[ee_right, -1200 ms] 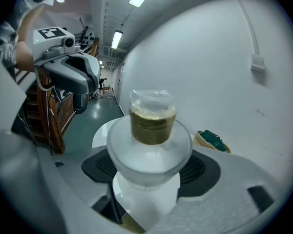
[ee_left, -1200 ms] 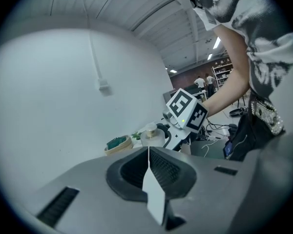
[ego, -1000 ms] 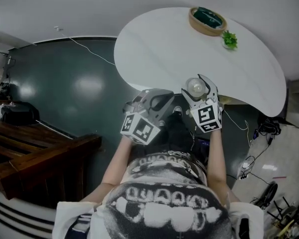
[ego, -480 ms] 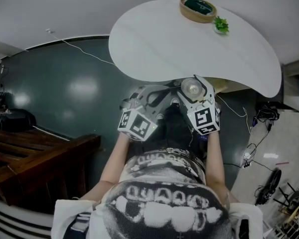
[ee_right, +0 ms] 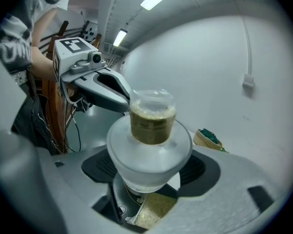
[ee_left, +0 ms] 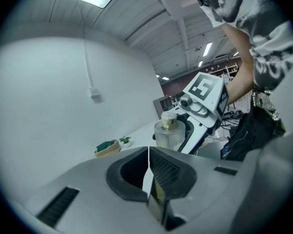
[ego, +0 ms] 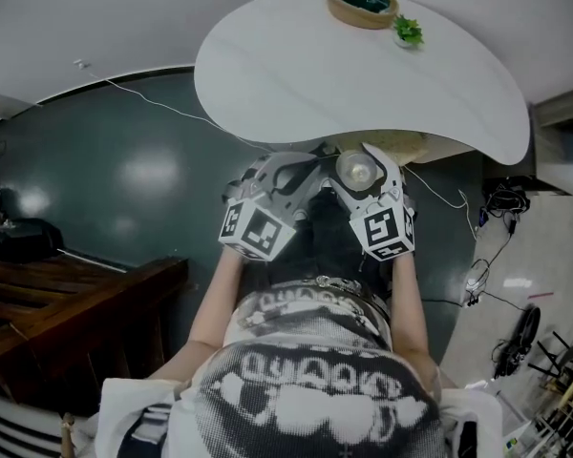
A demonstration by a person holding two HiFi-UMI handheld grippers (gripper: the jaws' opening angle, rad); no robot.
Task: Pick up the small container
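While the head view looks steeply down over the person's arms, the right gripper [ego: 365, 172] holds the container [ego: 354, 168] in the air just off the near edge of the white table [ego: 296, 74], over the dark floor [ego: 134, 170] and not on the tabletop. The left gripper [ego: 285, 175] hangs just beside it, and a bowl [ego: 362, 3] and a small plant [ego: 408, 31] sit well apart at the table's far side. From the left gripper view, that claw's own jaws meet pad to pad with nothing between them, so it is clenched and empty. Beyond them the container, a clear rounded body with a gold neck and a clear cap, stands upright in the right gripper's grasp, with the table, bowl and plant behind it. From the right gripper view, the two jaws press on either side of the container's wide round body, low down, with the neck and cap rising above the pads. No tabletop shows under it, and only the jaws seem to carry it. Judged from this, the pick-up looks essentially done, since the container is grasped and clear of the table. As the task names no place to put it, what is left seems to be only keeping the clamp firm on that smooth, curved wall.
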